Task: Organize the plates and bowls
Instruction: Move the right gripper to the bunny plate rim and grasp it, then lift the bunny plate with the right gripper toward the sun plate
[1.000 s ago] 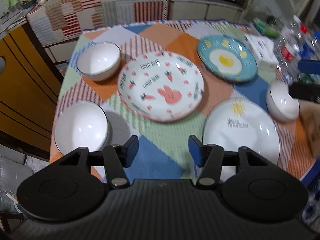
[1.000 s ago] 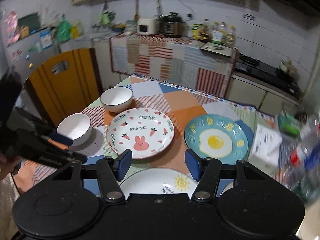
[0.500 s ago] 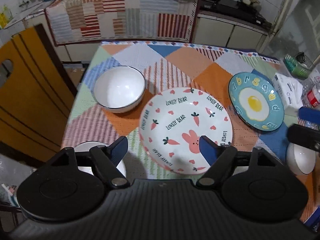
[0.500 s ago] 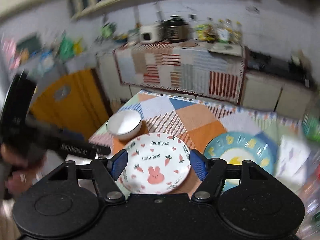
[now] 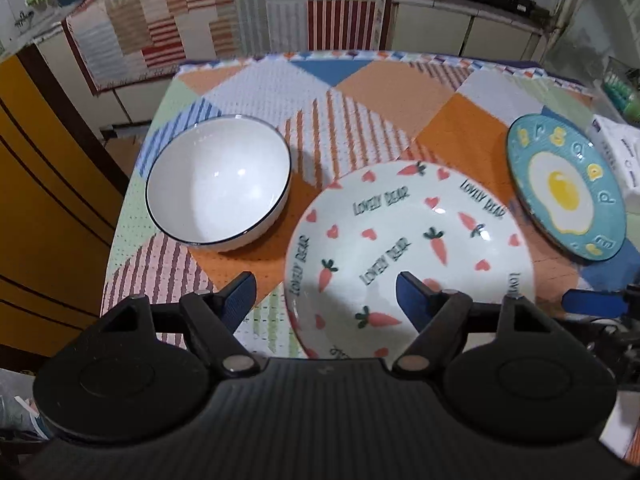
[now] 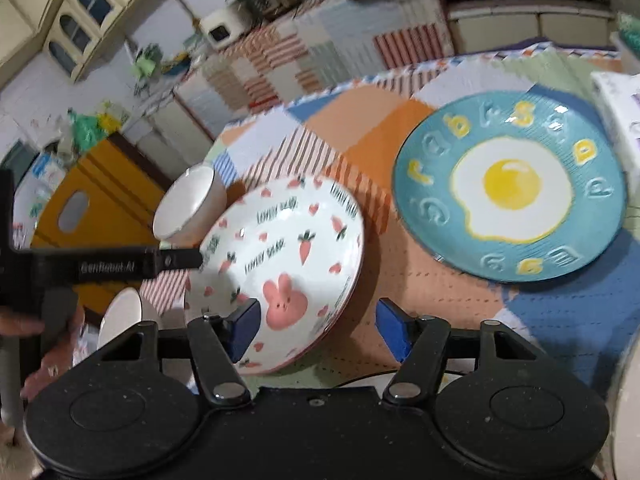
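A white bunny-and-carrot plate (image 5: 408,248) lies mid-table; it also shows in the right wrist view (image 6: 280,256). A teal fried-egg plate (image 5: 564,188) lies to its right, also in the right wrist view (image 6: 512,188). A white bowl (image 5: 218,180) with a dark rim stands to the left, also in the right wrist view (image 6: 188,204). A second white bowl (image 6: 124,312) shows nearer the left edge. My left gripper (image 5: 326,300) is open and empty over the bunny plate's near-left rim. My right gripper (image 6: 318,326) is open and empty over that plate's near-right rim.
The patchwork tablecloth (image 5: 380,92) covers the table. A white tissue pack (image 5: 620,152) lies at the right edge. A yellow chair back (image 5: 44,208) stands at the left. A cloth-covered counter (image 5: 240,12) stands behind. A white plate's rim (image 6: 628,420) shows at lower right.
Both grippers have moved forward and down toward the bunny plate, which now looms larger. The right wrist view has swung right and tilted. Both stay open.
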The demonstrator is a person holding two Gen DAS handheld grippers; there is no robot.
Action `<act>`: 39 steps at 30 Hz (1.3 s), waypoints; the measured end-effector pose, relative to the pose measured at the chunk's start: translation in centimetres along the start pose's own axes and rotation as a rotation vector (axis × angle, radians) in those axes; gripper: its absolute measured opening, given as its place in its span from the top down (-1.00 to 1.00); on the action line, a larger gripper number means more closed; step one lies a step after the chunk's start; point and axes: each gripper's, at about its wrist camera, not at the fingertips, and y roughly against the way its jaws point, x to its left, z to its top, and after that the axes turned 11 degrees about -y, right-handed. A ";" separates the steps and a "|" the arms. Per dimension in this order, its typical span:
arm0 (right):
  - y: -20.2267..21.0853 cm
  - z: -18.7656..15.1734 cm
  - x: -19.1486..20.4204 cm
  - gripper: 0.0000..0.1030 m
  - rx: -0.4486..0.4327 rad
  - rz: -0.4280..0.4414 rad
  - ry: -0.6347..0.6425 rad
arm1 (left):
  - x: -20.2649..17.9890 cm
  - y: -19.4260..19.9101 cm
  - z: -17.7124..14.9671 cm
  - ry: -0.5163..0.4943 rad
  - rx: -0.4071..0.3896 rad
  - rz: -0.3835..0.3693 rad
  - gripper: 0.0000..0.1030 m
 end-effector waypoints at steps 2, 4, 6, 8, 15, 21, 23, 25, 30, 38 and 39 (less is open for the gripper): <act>-0.9 -0.1 0.4 -0.23 0.028 -0.018 0.024 | 0.3 -0.6 -0.1 0.000 0.017 -0.001 -0.41; -1.3 0.0 0.5 -0.22 0.031 -0.025 0.032 | 0.8 -1.2 -0.2 0.005 0.029 0.002 -0.36; -1.9 0.2 0.6 -0.20 0.026 -0.038 0.022 | 1.2 -1.6 -0.3 0.020 0.038 0.016 -0.29; -2.5 0.5 0.5 -0.13 0.022 -0.051 -0.003 | 1.6 -2.1 -0.4 0.034 0.044 0.018 -0.20; -3.7 0.5 -0.3 0.59 0.046 -0.105 -0.021 | 0.7 -3.5 -1.3 -0.019 0.078 0.008 0.51; -4.2 0.4 -0.7 0.64 0.042 -0.085 -0.050 | 0.5 -3.9 -1.5 -0.018 0.067 0.027 0.57; -4.8 0.5 -1.0 0.64 0.042 -0.079 -0.077 | 0.4 -3.9 -1.6 -0.005 0.056 0.034 0.56; -5.4 0.6 -1.6 0.65 0.047 -0.056 -0.124 | 0.5 -4.0 -1.7 0.011 0.044 0.034 0.56; -5.4 0.4 -1.5 0.66 0.042 -0.037 -0.087 | 0.3 -3.9 -1.7 -0.001 0.042 0.034 0.55; -2.2 0.4 -0.7 0.65 0.004 -0.022 -0.050 | 0.0 -0.4 -1.3 0.014 -0.017 -0.027 0.56; -1.6 0.4 -0.8 0.65 -0.002 -0.016 -0.047 | -0.2 0.3 -1.2 0.012 -0.032 -0.030 0.56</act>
